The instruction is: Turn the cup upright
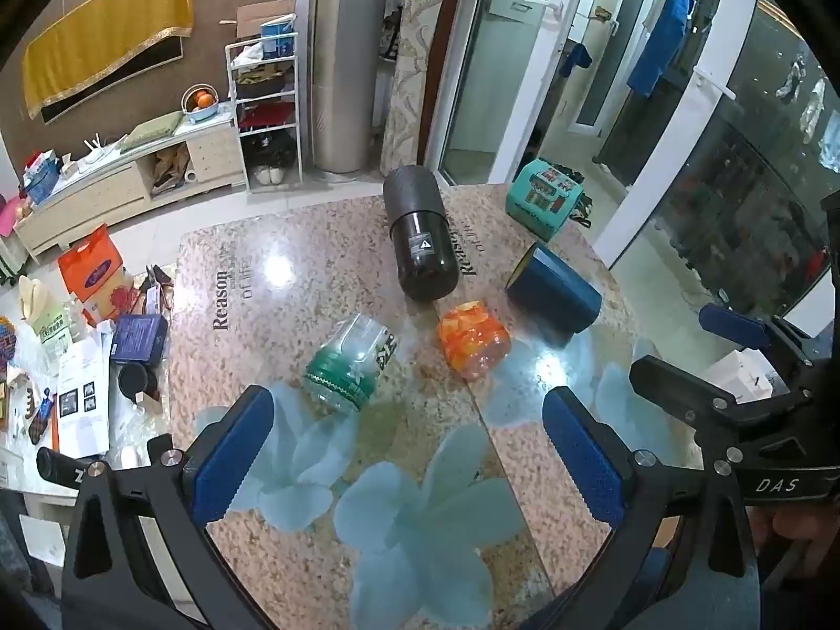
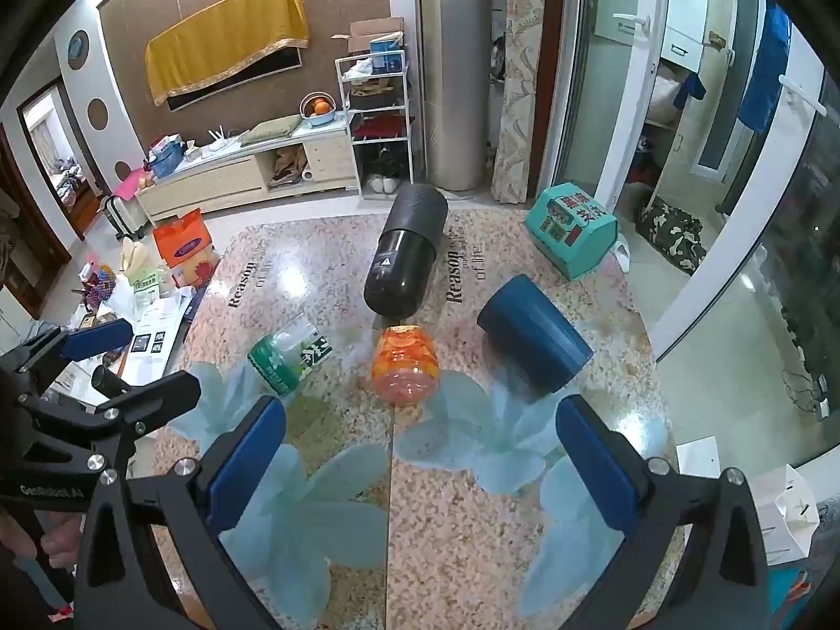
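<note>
Both the left tongs (image 1: 404,451) and the right tongs (image 2: 420,464) hang spread wide above the speckled worktop (image 2: 472,525), each holding nothing. Ahead of them lie four containers on their sides, apart from one another: a clear green-banded cup (image 1: 349,365), an orange plastic jar (image 2: 404,370), a dark blue cup (image 2: 535,338), and farther back a black flask (image 1: 420,239).

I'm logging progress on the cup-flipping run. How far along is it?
Nothing looks done: the blue cup lies on its side on the table, as do the black bottle, orange jar and green bottle. Left gripper and right gripper are open, holding nothing. Grasping and uprighting remain.
</note>
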Motion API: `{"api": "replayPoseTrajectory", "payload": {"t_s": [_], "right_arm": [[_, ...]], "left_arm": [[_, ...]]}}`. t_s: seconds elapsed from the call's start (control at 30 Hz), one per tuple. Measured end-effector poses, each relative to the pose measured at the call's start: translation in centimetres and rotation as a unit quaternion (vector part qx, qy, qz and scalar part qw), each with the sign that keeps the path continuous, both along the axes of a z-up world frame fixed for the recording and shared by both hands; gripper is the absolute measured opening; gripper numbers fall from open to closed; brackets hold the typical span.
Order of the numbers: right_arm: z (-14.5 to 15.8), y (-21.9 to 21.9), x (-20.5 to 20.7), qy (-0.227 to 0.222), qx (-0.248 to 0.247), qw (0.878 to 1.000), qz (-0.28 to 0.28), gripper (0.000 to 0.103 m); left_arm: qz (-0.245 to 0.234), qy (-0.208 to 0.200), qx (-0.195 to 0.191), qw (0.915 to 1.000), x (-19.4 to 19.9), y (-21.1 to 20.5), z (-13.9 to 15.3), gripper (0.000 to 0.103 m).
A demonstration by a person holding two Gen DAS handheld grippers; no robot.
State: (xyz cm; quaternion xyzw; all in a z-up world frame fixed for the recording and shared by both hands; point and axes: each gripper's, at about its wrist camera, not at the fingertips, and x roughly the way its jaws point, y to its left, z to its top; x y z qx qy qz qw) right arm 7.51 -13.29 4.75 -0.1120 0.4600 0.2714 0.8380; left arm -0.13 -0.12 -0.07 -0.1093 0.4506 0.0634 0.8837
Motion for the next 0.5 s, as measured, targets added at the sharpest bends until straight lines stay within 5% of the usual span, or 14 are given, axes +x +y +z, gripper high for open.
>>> {"api": "replayPoseTrajectory", "payload": {"t_s": [0.5], "right_arm": [[0.11, 0.06, -0.02, 0.007, 0.003, 1.000, -0.002, 0.103]], "left_arm": [[-0.004, -0.001, -0.005, 1.0000, -0.16, -0.26, 0.05, 0.103]]}}
